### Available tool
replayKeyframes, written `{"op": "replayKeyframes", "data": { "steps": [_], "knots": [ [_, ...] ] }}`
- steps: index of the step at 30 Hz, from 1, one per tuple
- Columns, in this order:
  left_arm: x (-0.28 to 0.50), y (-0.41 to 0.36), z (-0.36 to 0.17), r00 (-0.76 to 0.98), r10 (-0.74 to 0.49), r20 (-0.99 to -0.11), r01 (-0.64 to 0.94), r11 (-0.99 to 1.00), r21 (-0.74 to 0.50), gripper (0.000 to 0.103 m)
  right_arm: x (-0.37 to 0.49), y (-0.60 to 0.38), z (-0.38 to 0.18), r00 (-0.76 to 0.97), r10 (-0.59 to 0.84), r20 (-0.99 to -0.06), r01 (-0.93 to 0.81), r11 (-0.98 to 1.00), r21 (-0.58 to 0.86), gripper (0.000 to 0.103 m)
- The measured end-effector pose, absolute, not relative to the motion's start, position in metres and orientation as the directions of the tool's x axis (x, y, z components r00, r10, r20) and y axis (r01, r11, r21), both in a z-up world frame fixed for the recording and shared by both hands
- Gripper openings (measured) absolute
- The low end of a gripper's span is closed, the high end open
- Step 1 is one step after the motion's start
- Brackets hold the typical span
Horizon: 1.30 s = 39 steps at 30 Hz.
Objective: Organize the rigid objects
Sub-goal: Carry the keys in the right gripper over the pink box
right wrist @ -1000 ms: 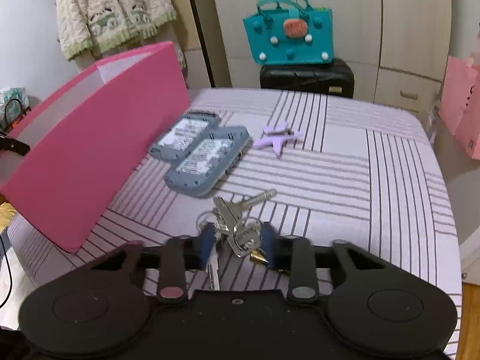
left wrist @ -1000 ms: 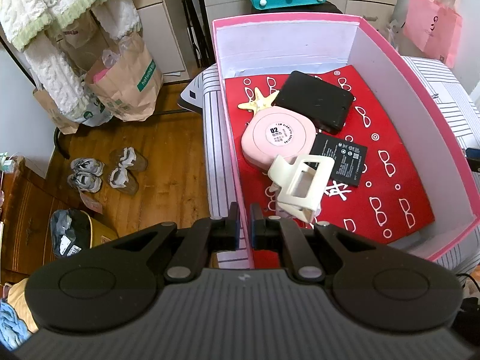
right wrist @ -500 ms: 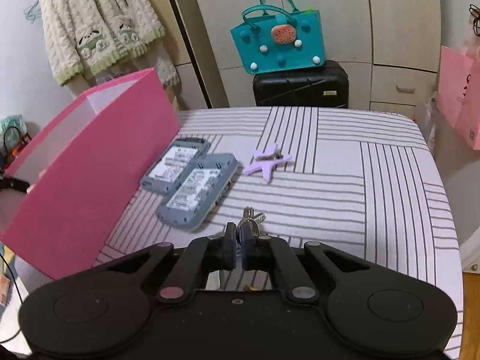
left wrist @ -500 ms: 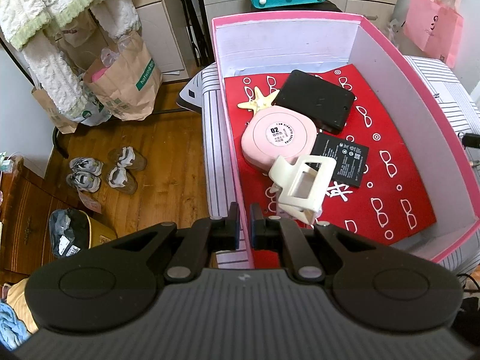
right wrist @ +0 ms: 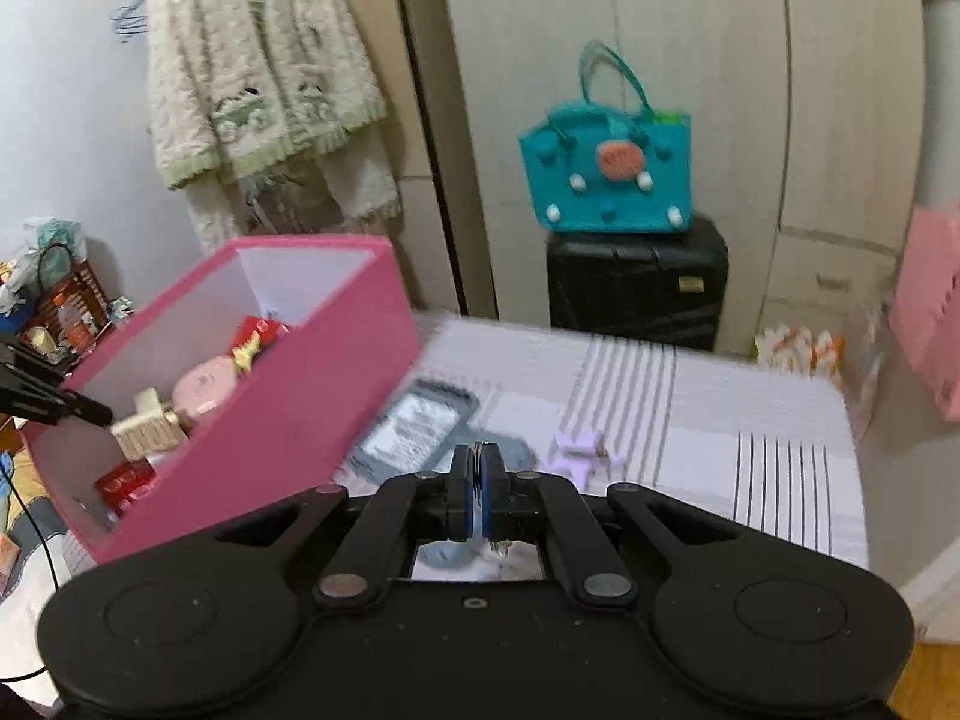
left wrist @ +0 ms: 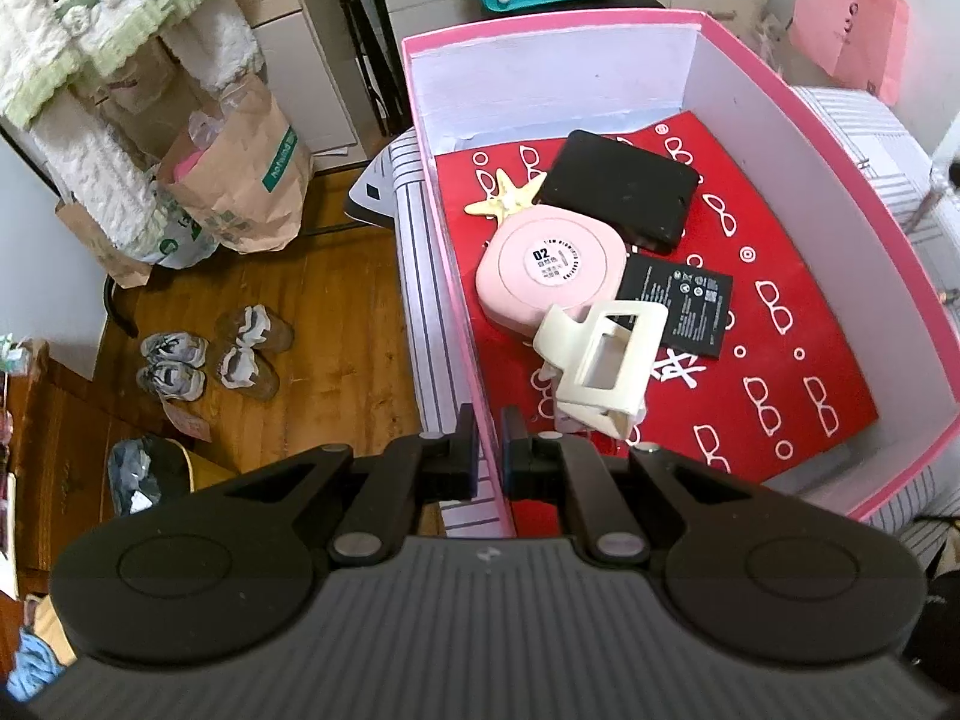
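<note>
My left gripper [left wrist: 489, 444] is shut on the near left wall of the pink box [left wrist: 840, 138]. Inside, on a red liner, lie a round pink case [left wrist: 549, 264], a black pouch [left wrist: 624, 186], a flat black battery [left wrist: 678, 306], a cream hair claw [left wrist: 600, 360] and a yellow starfish clip [left wrist: 507, 198]. My right gripper [right wrist: 478, 480] is shut on a bunch of keys [right wrist: 498, 546], held above the striped cloth; only the ring and the key tips show. Beneath it lie two grey devices [right wrist: 414, 426] and a purple starfish clip [right wrist: 579, 450], to the right of the pink box [right wrist: 288, 420].
The striped cloth [right wrist: 750, 420] runs on to the right. Behind it a teal bag [right wrist: 606, 174] sits on a black suitcase [right wrist: 636, 282] against cupboards. Left of the box, on the wooden floor, are shoes [left wrist: 210, 360] and paper bags [left wrist: 240, 186].
My right gripper has shut on the keys and lifted them off the cloth, so the box's inside now shows in its view. The left gripper kept its hold on the box wall.
</note>
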<state>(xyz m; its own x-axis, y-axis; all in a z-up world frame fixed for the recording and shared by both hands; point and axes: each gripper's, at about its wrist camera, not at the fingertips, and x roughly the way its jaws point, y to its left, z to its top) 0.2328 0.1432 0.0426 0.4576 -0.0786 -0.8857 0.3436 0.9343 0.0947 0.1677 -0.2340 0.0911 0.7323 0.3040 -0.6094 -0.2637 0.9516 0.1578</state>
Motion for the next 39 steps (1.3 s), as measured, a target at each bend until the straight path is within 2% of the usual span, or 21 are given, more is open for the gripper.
{"op": "replayKeyframes", "data": {
  "steps": [12, 18, 24, 32, 39],
  "knots": [
    [0.239, 0.138, 0.043, 0.425, -0.058, -0.903, 0.383, 0.916, 0.121, 0.007, 0.173, -0.179, 0.165, 0.747, 0.439, -0.499, -0.452, 0.886, 0.103, 0.004],
    [0.240, 0.137, 0.043, 0.424, -0.057, -0.904, 0.384, 0.915, 0.123, 0.007, 0.176, -0.149, 0.179, 0.690, 0.553, -0.468, -0.556, 0.818, 0.148, 0.004],
    [0.238, 0.137, 0.044, 0.435, -0.057, -0.899, 0.382, 0.915, 0.127, 0.007, 0.187, -0.115, 0.154, 0.588, 0.620, -0.520, -0.616, 0.759, 0.209, 0.004],
    [0.238, 0.136, 0.044, 0.437, -0.055, -0.898, 0.383, 0.915, 0.130, 0.007, 0.212, -0.080, 0.103, 0.461, 0.629, -0.625, -0.631, 0.728, 0.267, 0.004],
    [0.237, 0.137, 0.044, 0.436, -0.053, -0.898, 0.385, 0.913, 0.133, 0.007, 0.229, -0.073, 0.087, 0.482, 0.594, -0.644, -0.603, 0.758, 0.249, 0.005]
  ]
}}
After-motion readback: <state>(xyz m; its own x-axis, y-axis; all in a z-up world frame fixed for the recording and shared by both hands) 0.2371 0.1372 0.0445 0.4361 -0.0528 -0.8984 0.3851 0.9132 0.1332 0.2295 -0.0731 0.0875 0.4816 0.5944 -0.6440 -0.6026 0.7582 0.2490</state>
